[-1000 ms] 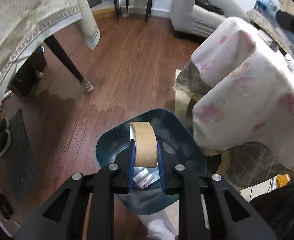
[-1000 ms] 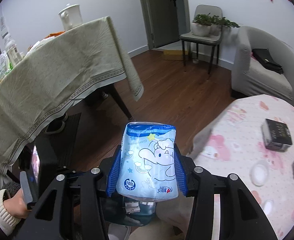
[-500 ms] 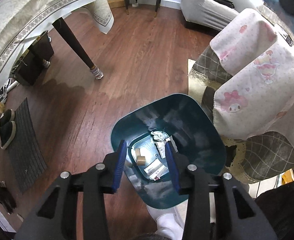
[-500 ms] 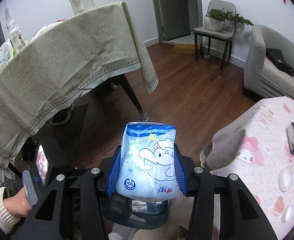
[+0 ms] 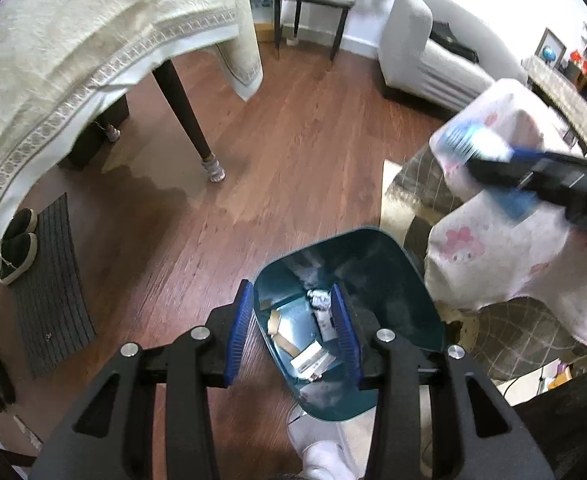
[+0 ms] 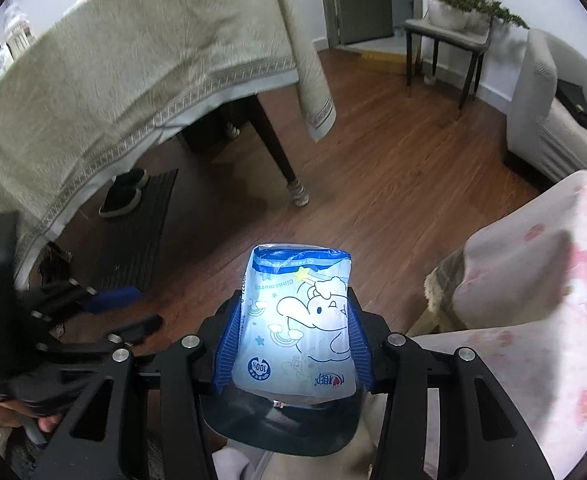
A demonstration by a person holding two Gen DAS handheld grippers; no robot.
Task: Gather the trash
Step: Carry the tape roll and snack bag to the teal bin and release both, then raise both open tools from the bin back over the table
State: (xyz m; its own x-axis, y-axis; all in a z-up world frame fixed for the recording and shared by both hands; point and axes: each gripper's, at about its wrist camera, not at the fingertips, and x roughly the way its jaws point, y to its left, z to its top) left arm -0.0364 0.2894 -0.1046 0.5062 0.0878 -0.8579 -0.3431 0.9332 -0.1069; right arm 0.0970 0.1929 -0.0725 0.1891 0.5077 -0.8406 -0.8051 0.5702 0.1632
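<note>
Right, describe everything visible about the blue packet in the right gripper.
The blue packet is a soft, glossy plastic pouch, pale blue with a darker blue band along its crimped top edge. A white cartoon character, stars, rainbows and small print cover its face. It stands upright, slightly puffed, clamped at both sides by the blue pads of the right gripper. It hangs directly above the dark teal bin, not touching it. The left wrist view shows it only as a blur.
</note>
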